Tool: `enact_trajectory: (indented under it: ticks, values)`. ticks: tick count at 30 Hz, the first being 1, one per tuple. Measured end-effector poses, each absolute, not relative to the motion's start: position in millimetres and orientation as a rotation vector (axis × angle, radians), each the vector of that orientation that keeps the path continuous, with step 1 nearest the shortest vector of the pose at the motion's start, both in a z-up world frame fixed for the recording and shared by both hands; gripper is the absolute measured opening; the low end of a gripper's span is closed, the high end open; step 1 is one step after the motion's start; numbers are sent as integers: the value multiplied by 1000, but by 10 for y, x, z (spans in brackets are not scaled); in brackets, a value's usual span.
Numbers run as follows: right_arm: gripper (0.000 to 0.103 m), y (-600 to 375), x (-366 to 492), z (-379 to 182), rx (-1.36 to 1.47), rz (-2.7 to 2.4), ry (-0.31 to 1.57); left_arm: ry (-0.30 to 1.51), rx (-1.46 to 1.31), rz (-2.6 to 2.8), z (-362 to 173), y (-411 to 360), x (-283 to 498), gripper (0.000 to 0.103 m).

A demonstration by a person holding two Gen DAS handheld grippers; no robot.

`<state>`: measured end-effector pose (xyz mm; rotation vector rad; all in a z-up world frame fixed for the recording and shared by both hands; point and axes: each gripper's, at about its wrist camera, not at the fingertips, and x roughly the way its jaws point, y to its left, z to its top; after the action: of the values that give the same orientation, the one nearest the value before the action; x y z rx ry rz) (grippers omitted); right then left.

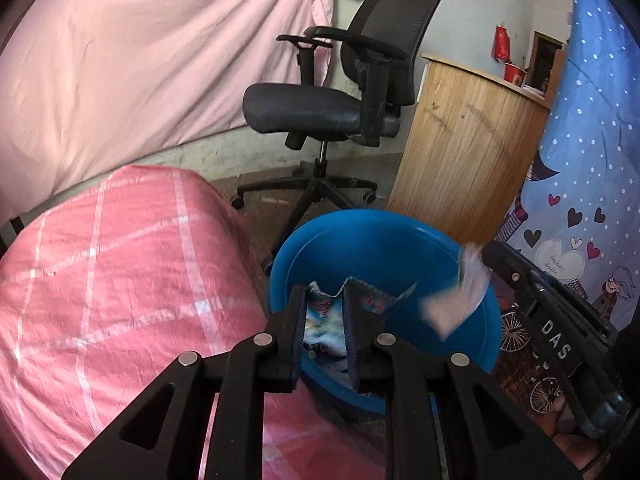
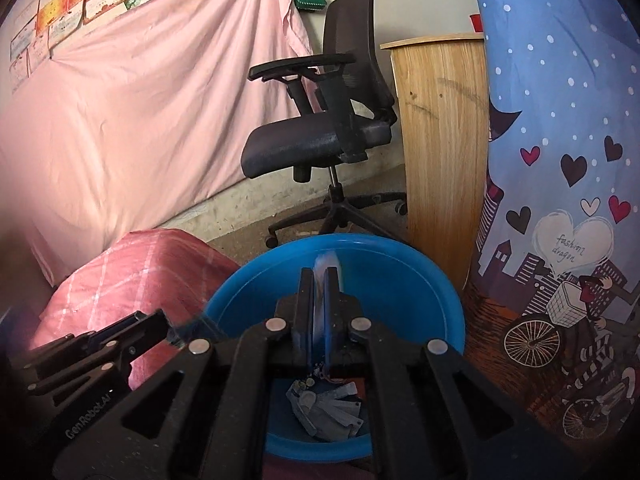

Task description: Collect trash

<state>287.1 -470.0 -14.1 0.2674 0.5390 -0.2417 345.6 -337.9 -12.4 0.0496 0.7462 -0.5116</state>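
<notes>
A blue plastic basin [image 1: 372, 240] [image 2: 400, 280] stands on the floor below both grippers. My left gripper [image 1: 325, 304] hangs over its near side, jaws a little apart. A printed wrapper [image 1: 322, 320] lies loose in the gap and spreads behind the right finger. My right gripper [image 2: 319, 280] is over the basin's middle, shut on a blurred pale paper scrap [image 2: 325, 262]. The left wrist view shows that scrap [image 1: 456, 300] dangling from the right gripper [image 1: 486, 254] at the basin's right rim. Grey scraps [image 2: 326, 404] lie on the basin's bottom. My left gripper [image 2: 170, 322] shows at lower left.
A pink checked bundle [image 1: 120, 280] [image 2: 140, 268] presses against the basin's left side. Behind stand a black office chair [image 1: 332, 108] [image 2: 320, 132] and a wooden cabinet [image 1: 460, 152] [image 2: 444, 140]. A blue printed cloth [image 1: 580, 200] [image 2: 560, 160] hangs at right, a pink sheet [image 1: 140, 60] at the back.
</notes>
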Motion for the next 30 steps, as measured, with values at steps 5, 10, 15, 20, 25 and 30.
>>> enact_trajectory:
  ticks: [5,10,15,20,25,30]
  values:
    - [24,-4728,2850,-124,277,-252,532,748,20,-481,-101,-3249,3435,35]
    - [40,-4722,2820,-83,284,-233,516,722,-27,-448,2,-3046,3411,50]
    - [61,-4594,2740,70,262,-200,463,665,-61,-412,156,-2753,3302,62]
    - [83,-4338,2589,225,222,-170,399,557,-89,-357,334,-2351,3105,93]
    - [100,-4058,2376,341,180,-160,332,487,-129,-322,417,-1985,2924,101]
    - [103,-3830,2089,438,179,-161,276,443,-123,-290,449,-1628,2640,101]
